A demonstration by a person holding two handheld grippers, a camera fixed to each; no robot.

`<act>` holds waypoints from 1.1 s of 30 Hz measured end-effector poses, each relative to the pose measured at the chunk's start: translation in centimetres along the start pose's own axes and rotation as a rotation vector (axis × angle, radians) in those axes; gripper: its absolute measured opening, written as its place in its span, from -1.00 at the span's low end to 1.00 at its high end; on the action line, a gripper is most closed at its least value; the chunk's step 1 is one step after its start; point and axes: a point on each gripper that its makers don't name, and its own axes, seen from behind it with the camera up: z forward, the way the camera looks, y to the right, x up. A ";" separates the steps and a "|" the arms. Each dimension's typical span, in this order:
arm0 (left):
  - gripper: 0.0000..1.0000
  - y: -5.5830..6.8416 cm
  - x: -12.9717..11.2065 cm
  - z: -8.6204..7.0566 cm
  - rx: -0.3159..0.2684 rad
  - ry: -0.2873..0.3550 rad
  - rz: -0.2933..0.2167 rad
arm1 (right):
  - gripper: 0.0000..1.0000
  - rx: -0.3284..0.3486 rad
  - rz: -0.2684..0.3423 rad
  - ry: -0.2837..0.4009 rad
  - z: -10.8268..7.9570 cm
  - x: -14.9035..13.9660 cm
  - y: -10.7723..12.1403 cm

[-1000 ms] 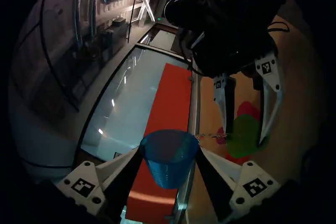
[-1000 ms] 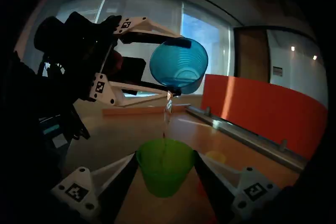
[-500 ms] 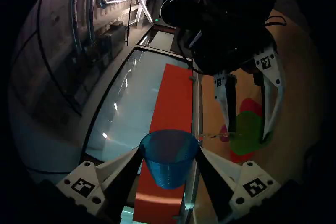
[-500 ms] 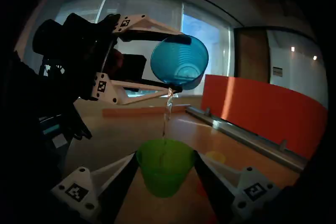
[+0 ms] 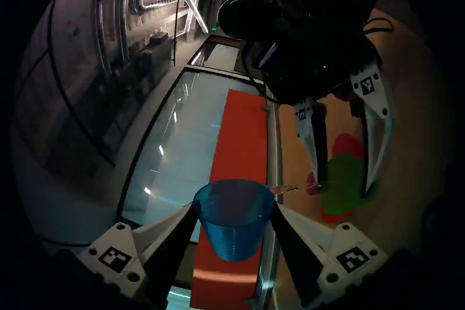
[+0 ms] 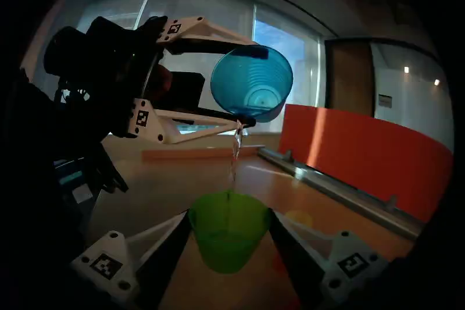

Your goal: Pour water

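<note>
Left gripper view: the left gripper (image 5: pixel 234 208) has its jaws pinching the blue cup (image 5: pixel 234 234), which lies tipped on its side. A thin stream (image 5: pixel 288 188) leaves its rim toward the green cup (image 5: pixel 343 185), pinched in the jaws of the right gripper (image 5: pixel 343 189) above the tabletop (image 5: pixel 407 153). The pour probably goes best with a slow tilt and the rim kept right over the green mouth.

Right gripper view: the water lands near the green cup's middle, inward of the tabletop's railed edge and its orange panel (image 6: pixel 372 147). Compared with a second ago, the blue cup tips further, its mouth turned more this way, and the green cup holds more water.
</note>
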 end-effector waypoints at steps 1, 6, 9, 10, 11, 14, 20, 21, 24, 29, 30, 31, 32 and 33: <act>0.72 0.0 0.0 0.0 0.001 0.000 0.004 | 0.87 0.000 -0.001 0.000 0.0 0.0 0.0; 0.72 0.0 0.0 -0.1 0.009 -0.002 0.023 | 0.87 -0.001 -0.001 0.000 -0.1 0.1 0.0; 0.72 0.0 0.1 -0.1 0.014 -0.001 0.030 | 0.87 -0.003 -0.003 0.001 -0.1 0.1 0.0; 0.72 0.0 0.1 -0.1 0.015 -0.001 0.034 | 0.87 -0.003 -0.002 0.001 -0.1 0.1 0.0; 0.72 0.0 0.1 -0.1 0.016 0.000 0.039 | 0.87 -0.003 -0.002 0.000 -0.1 0.1 0.0; 0.72 -0.3 0.1 -0.1 0.021 0.000 0.053 | 0.87 -0.004 -0.003 0.001 -0.1 0.1 0.1; 0.72 -0.6 0.1 -0.1 0.028 0.002 0.086 | 0.87 -0.006 -0.002 0.002 -0.1 0.1 0.2; 0.72 -0.7 0.2 -0.1 0.030 0.002 0.092 | 0.87 -0.006 -0.002 0.002 -0.1 0.0 0.2; 0.72 -0.6 0.1 0.0 0.030 -0.001 0.105 | 0.87 -0.005 -0.001 0.005 -0.1 0.0 0.1; 0.72 -0.5 0.2 -0.1 0.035 -0.002 0.124 | 0.87 -0.005 0.000 0.006 0.0 0.0 0.1; 0.72 -0.6 0.3 -0.1 0.036 -0.001 0.128 | 0.87 -0.005 -0.001 0.007 0.0 0.0 0.1; 0.72 -0.6 0.3 -0.1 0.038 -0.001 0.133 | 0.87 -0.005 -0.001 0.007 -0.1 0.0 0.1; 0.72 -0.7 0.3 -0.2 0.040 -0.001 0.138 | 0.87 -0.005 0.000 0.007 -0.1 0.0 0.1; 0.72 -0.8 0.4 -0.2 0.042 -0.001 0.143 | 0.87 -0.005 0.000 0.007 -0.1 0.0 0.1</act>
